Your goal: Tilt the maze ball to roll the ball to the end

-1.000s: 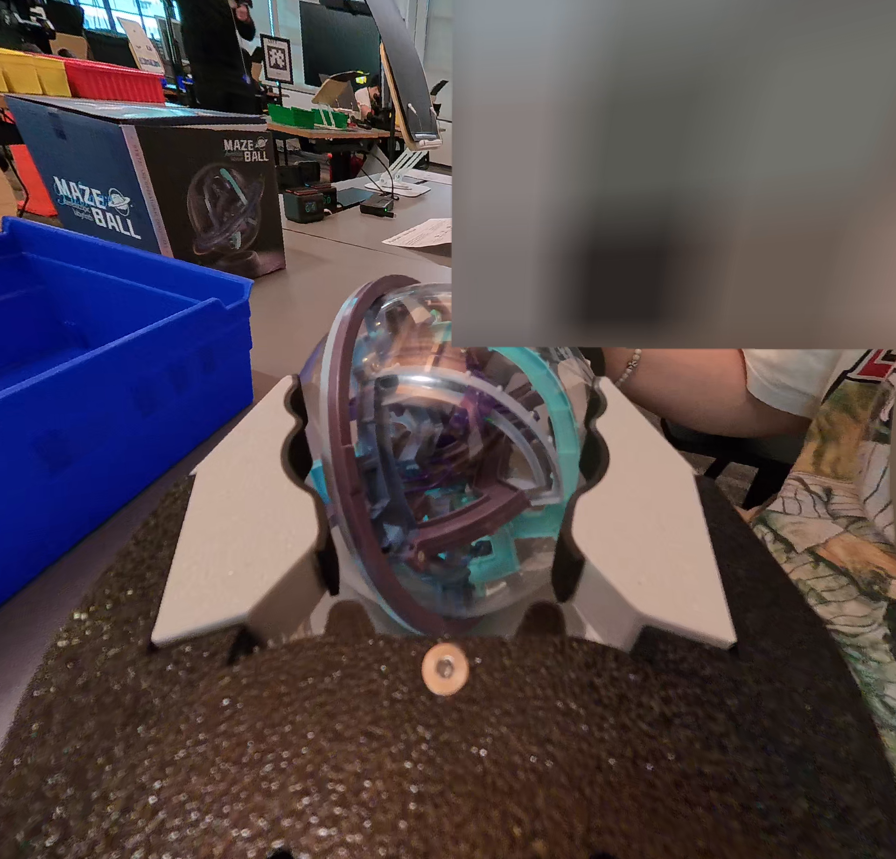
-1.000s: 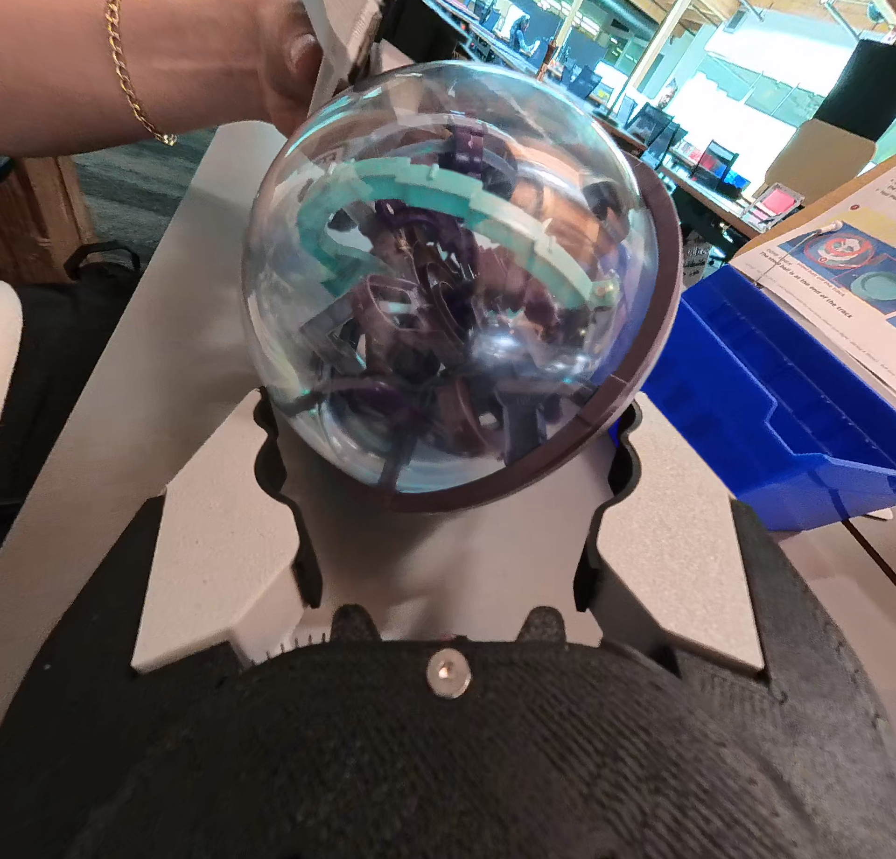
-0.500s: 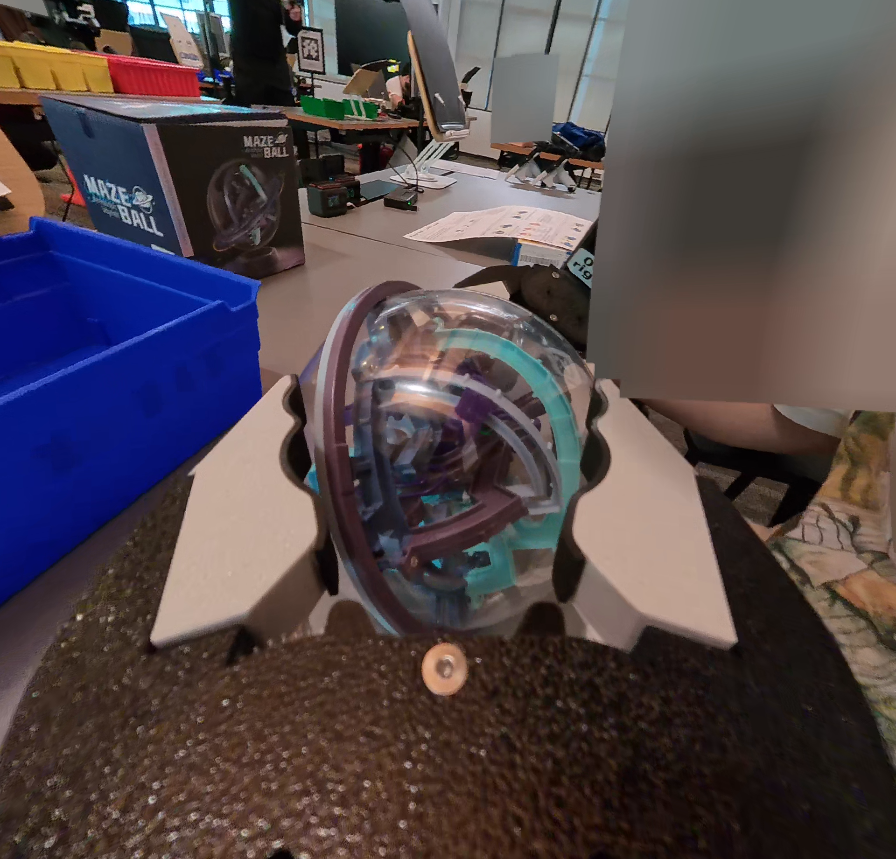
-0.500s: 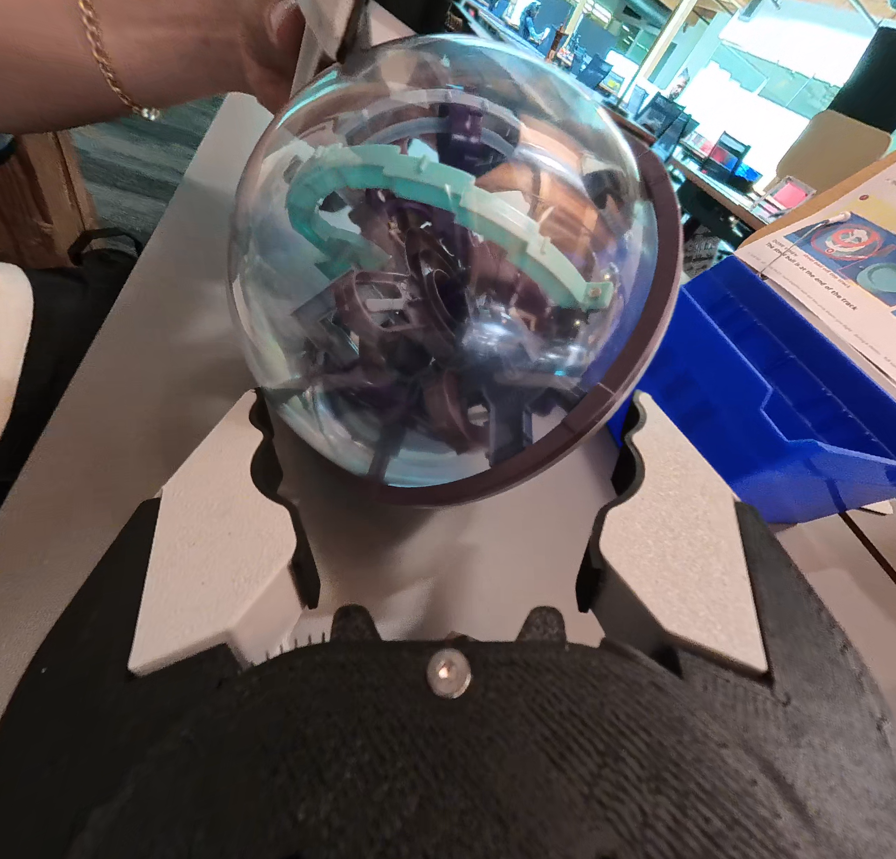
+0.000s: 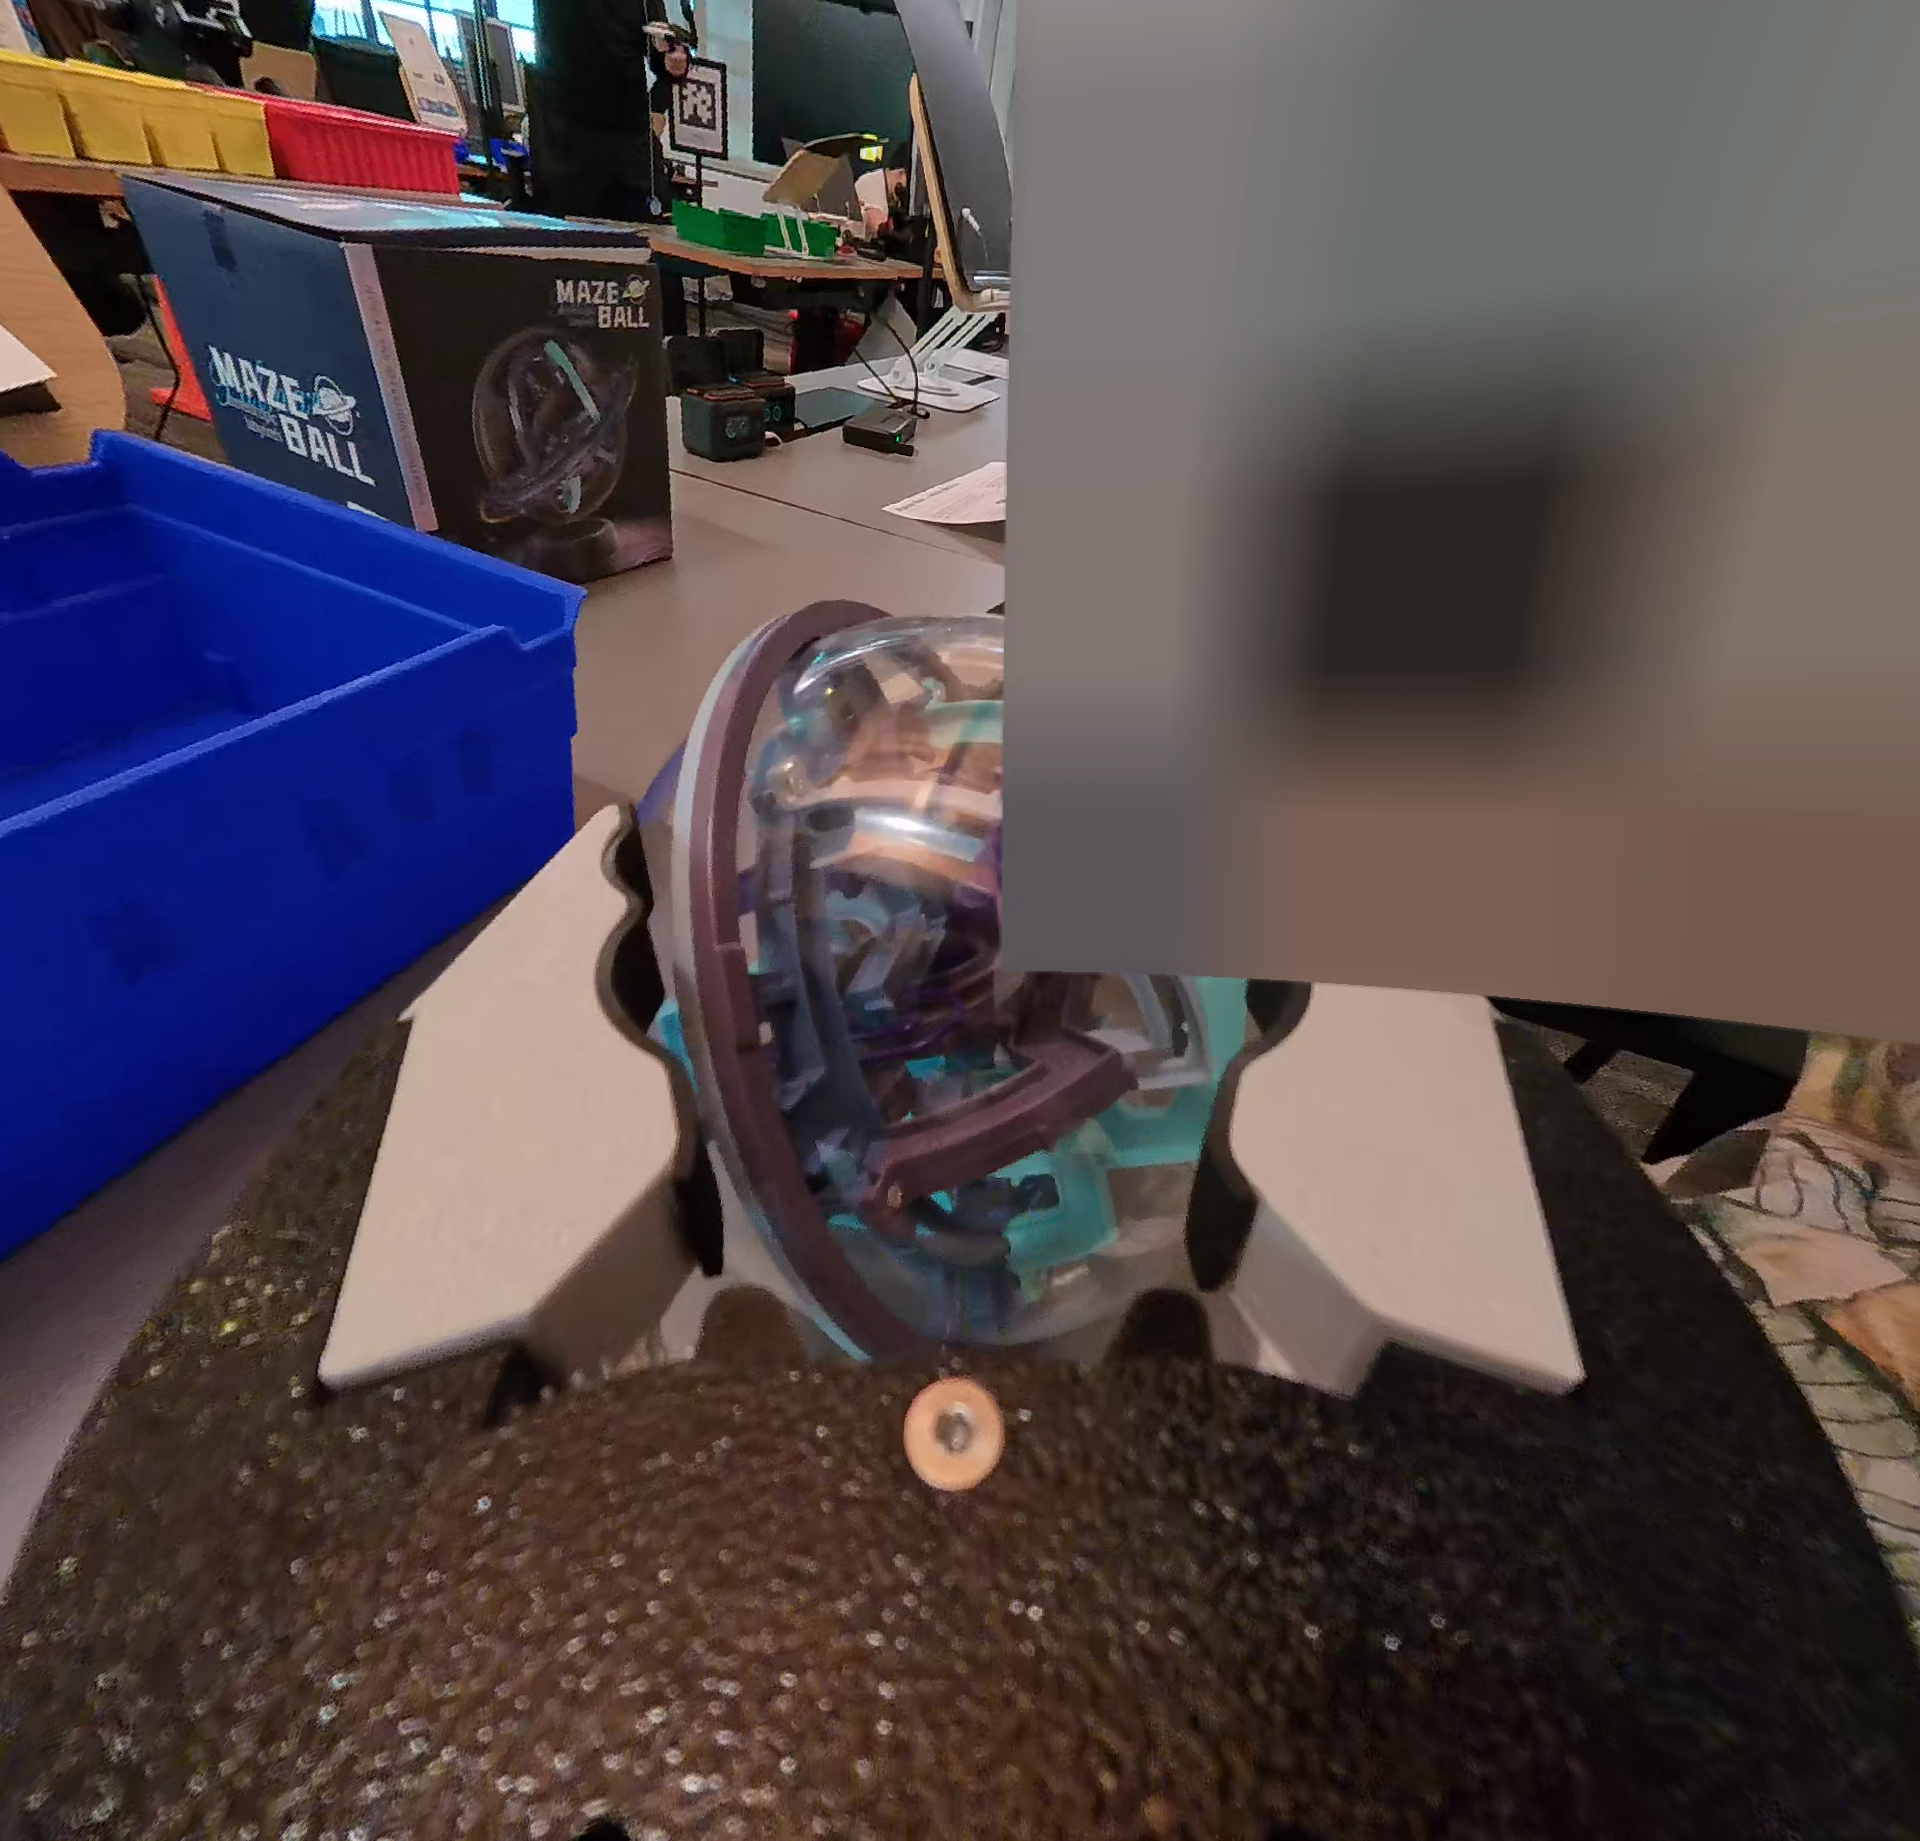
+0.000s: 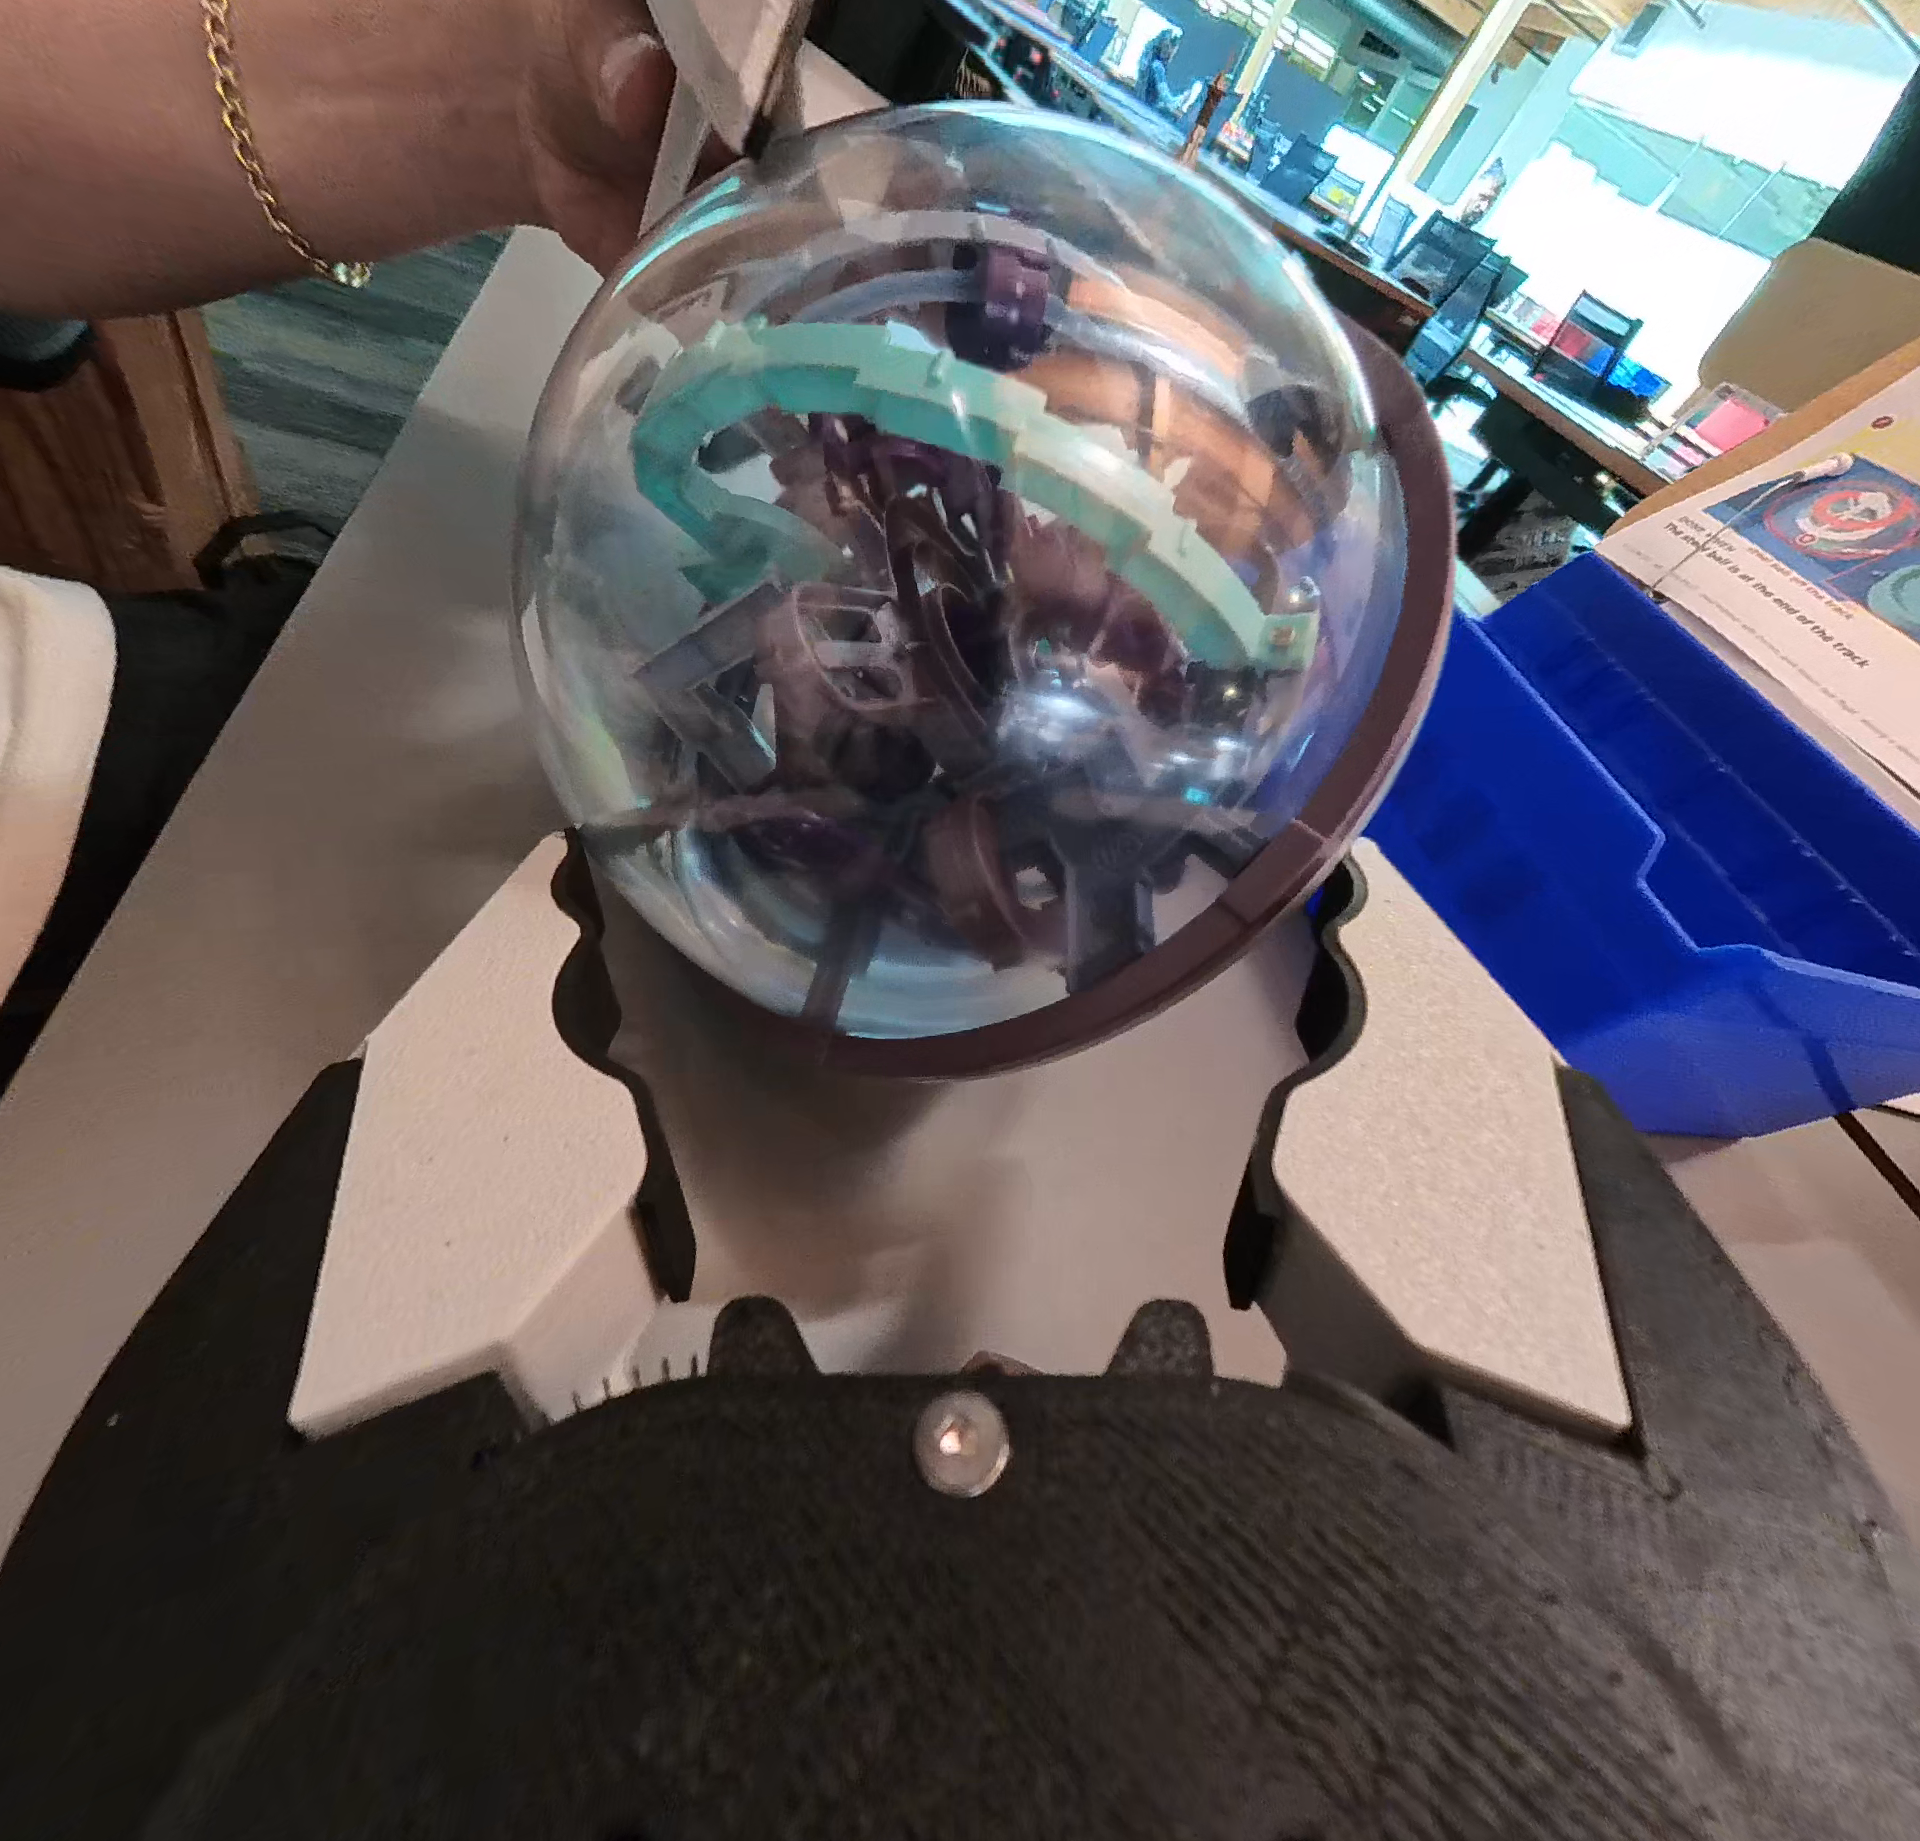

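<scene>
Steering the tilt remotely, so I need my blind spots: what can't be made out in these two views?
1. Left wrist view: a blurred patch covers the upper right of the maze ball and the right tip of the left gripper.
2. Right wrist view: glare and overlapping tracks hide where the small ball sits.
3. Right wrist view: whether the right gripper presses the maze ball or only cradles it.

A blue bin (image 5: 260,752) sits on the grey bench (image 5: 790,544), a dark printed box (image 5: 436,357) just behind it.
</scene>
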### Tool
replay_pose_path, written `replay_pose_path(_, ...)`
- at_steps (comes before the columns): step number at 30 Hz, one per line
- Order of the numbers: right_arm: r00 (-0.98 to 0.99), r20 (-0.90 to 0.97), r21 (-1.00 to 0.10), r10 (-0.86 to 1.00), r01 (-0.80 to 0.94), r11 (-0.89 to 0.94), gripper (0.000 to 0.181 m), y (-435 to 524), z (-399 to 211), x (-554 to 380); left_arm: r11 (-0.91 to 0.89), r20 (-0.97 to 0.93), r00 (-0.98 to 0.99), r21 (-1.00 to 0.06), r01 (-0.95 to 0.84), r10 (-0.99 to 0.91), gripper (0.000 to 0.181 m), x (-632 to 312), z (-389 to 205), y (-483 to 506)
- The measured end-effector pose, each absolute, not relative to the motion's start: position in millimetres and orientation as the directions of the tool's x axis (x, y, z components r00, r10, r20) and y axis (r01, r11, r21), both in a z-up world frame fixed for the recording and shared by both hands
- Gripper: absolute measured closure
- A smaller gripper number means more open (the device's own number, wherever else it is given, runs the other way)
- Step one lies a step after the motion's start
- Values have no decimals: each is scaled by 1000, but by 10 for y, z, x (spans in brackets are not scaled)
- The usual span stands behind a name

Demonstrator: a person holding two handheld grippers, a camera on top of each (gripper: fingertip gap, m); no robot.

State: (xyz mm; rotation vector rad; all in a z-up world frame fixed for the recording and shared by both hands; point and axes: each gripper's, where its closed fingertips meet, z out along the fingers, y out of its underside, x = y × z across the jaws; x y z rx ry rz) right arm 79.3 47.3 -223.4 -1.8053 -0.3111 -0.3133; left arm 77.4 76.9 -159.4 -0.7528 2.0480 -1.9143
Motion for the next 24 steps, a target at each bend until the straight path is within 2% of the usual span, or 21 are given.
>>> replay_pose_path(1,929,366,-898,51,367,-241,48,487,-2226,792,6,174,-839,-978,-206,-515,67,779,-1600,780)
replay_pose_path(8,944,318,-925,83,329,-191,48,602,-2157,787,14,173,-847,-978,-208,-502,52,794,-1700,879)
replay_pose_path(12,954,291,-939,77,300,-170,48,672,-2118,790,-41,251,-828,-963,-267,-501,50,845,-1718,950)
replay_pose_path(24,942,332,-925,55,337,-174,48,731,-2089,702,34,232,-857,-960,-278,-460,46,752,-1772,999)
